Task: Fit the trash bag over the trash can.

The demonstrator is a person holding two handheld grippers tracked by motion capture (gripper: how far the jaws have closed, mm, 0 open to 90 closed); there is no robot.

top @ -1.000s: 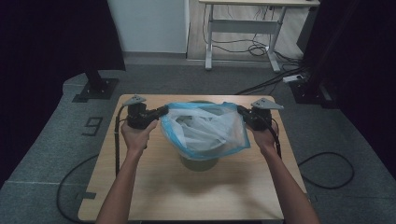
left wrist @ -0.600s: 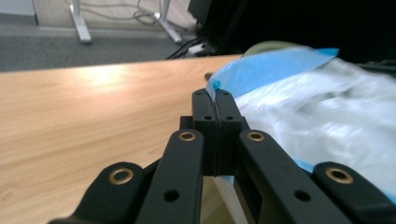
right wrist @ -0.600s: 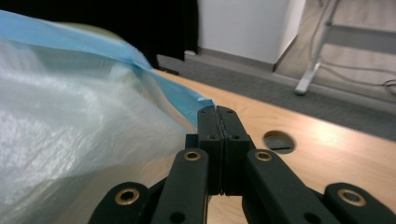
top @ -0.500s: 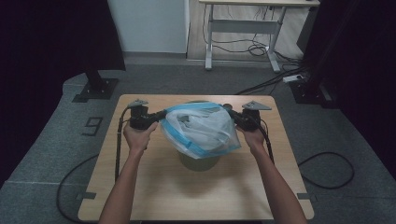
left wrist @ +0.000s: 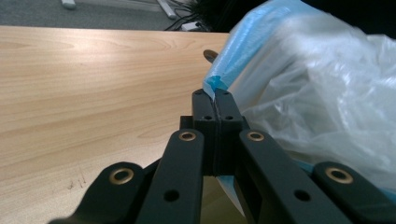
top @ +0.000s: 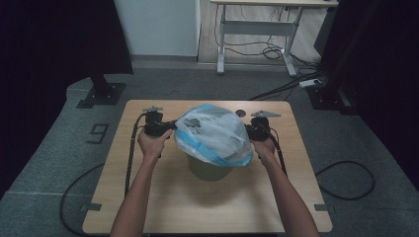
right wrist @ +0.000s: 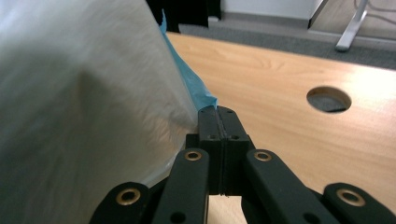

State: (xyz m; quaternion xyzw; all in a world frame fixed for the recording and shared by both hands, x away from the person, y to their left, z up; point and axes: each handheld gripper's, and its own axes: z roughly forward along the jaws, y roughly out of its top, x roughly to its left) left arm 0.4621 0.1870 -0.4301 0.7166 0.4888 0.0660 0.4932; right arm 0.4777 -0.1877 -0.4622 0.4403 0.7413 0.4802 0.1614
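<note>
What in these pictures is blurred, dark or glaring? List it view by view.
High view: room edges fall into deep black, the table evenly lit, the plastic bag soft but readable. Left gripper view: the bag close up is blurred, pale glare on the wood. Right gripper view: the bag is a shadowed blur, the table hole slightly soft.

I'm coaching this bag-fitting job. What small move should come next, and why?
Probably lower both tools a little further. The left tool and right tool are each shut on the plastic bag's blue rim, and the bag drapes over the bin with its lower wall uncovered.
</note>
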